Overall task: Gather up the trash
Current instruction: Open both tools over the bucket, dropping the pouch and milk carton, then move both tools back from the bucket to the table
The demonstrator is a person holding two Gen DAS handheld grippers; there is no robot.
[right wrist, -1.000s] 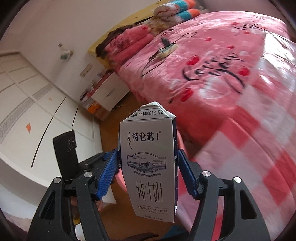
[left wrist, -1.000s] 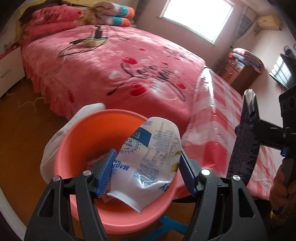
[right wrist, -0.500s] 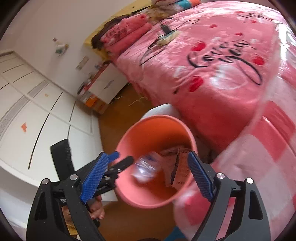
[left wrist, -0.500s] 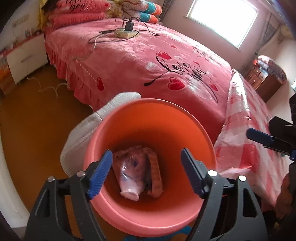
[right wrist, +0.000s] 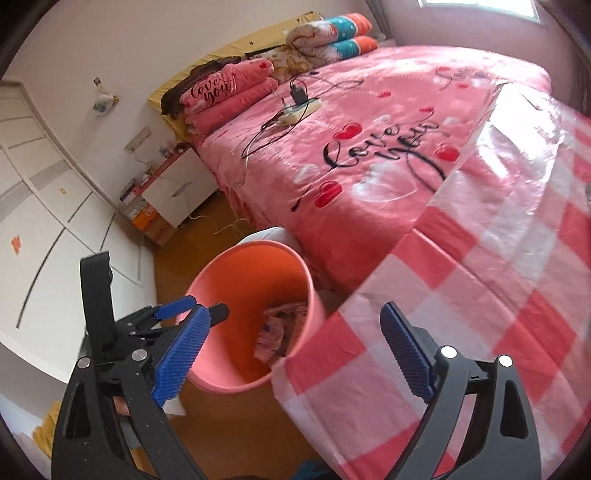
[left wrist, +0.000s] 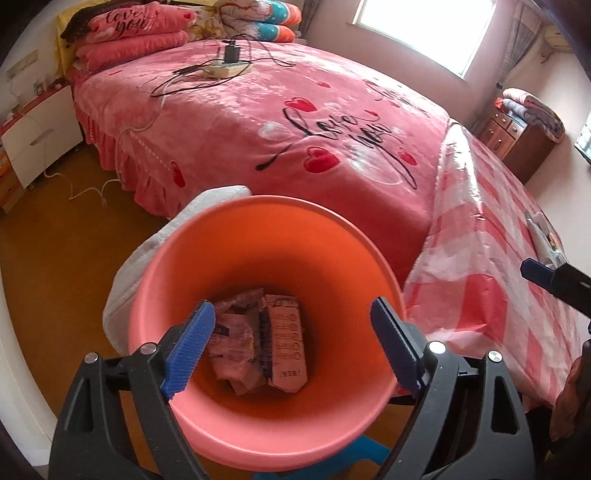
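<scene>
1. Trash: we see a crumpled plastic wrapper (left wrist: 231, 343) & a flattened milk carton (left wrist: 286, 349) lying side by side at the bottom of the orange bin (left wrist: 258, 229). The carton is on the right, touching the wrapper. From the right wrist cam only a bit of the wrapper (right wrist: 275, 334) shows inside the bin (right wrist: 240, 266); the carton is hidden by the wall.
2. Bin: upright on the wood floor (left wrist: 55, 240), near the foot of the bed. A white cloth-like thing (left wrist: 192, 218) is just behind its far-left rim; we can't tell what it is.
3. Left gripper (left wrist: 291, 347): we hover over the bin's mouth, pointing steeply down. Jaws opening, wide apart, nothing between the pads; the trash lies well below.
4. Right gripper (right wrist: 295, 354): jaws opening too, pads spread wide, holding nothing. It's over the bin's right rim & the edge of the red-white check cloth (right wrist: 480, 295). In this view the left gripper (right wrist: 188, 308) sits at the bin's left side.
5. Around: pink bed (left wrist: 295, 110) w/ "love you" blanket; on it a power strip (left wrist: 225, 68) w/ charger & black cables. Folded bedding (left wrist: 129, 33) at the headboard, white nightstand (left wrist: 37, 136) to the left.
</scene>
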